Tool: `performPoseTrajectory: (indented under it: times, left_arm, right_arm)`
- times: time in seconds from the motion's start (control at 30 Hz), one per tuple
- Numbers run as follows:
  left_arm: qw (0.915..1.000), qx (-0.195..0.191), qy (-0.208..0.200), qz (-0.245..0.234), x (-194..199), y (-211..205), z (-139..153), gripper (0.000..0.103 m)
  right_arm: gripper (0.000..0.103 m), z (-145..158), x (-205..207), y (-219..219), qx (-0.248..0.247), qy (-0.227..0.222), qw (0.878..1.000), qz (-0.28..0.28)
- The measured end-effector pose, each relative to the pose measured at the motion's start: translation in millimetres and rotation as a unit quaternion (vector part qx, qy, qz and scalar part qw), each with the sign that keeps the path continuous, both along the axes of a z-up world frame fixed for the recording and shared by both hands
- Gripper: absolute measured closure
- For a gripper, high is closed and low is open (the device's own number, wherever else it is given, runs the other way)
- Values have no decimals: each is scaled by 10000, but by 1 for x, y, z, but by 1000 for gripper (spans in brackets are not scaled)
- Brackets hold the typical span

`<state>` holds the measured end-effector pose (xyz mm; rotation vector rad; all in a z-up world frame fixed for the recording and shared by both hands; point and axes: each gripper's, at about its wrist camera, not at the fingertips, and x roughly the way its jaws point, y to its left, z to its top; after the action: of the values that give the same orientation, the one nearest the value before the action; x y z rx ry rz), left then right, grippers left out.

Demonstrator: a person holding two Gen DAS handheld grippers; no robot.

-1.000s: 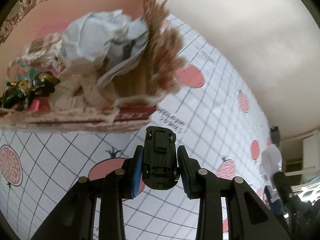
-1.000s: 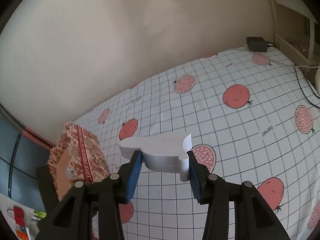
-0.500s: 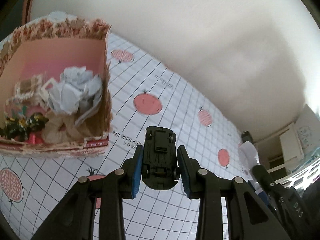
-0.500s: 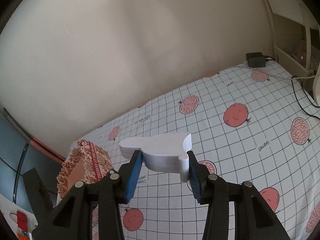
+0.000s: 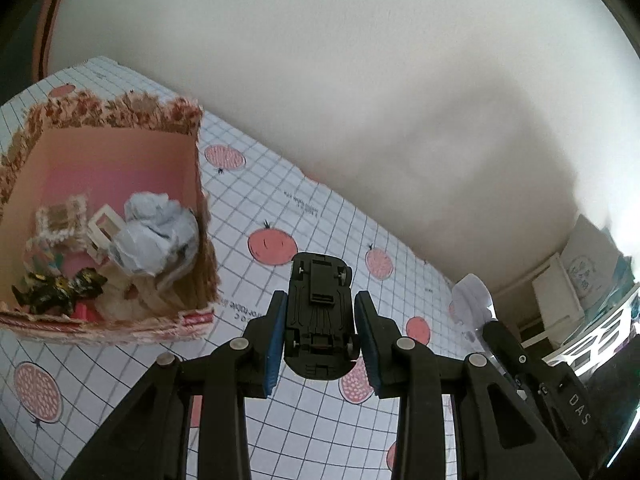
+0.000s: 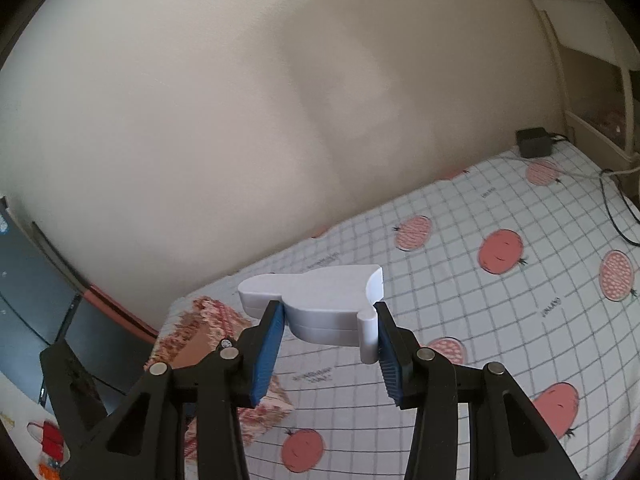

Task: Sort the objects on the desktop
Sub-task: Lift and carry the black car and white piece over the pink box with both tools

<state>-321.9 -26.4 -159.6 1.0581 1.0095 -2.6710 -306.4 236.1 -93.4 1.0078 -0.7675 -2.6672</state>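
Note:
My left gripper [image 5: 320,312] is shut on a black toy car [image 5: 320,312], held underside up, well above the checked tablecloth [image 5: 304,216]. To its left stands an open cardboard box [image 5: 120,148] with a torn patterned rim; it holds crumpled paper [image 5: 156,236], a white frame piece and a dark figure. My right gripper [image 6: 330,320] is shut on a white flat plastic piece [image 6: 320,296], held high over the cloth. The same box [image 6: 208,340] shows at the lower left of the right wrist view, partly behind the left finger.
A plain wall runs behind the table. A black power adapter [image 6: 534,142] and cables [image 6: 612,208] lie at the far right corner. The other gripper [image 5: 532,372] shows at the right of the left wrist view. White shelving [image 5: 560,292] stands beyond the table.
Both grippers have risen and pulled back from the table with their loads. The box has shrunk and shifted left in the left wrist view, and lower left in the right wrist view.

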Motion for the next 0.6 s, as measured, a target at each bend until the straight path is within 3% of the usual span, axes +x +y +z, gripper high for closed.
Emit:
performPoseTrajectory:
  times: [0.2,0.6]
  left_arm:
    - [9990,-41,246,361,19,-28,16,68]
    - [9932,104,163,1145,47,-92,13,68]
  right_arm:
    - [56,7,0,-21,-75,122,9997,221]
    - [56,6,1,-86,-142,133,9965,813]
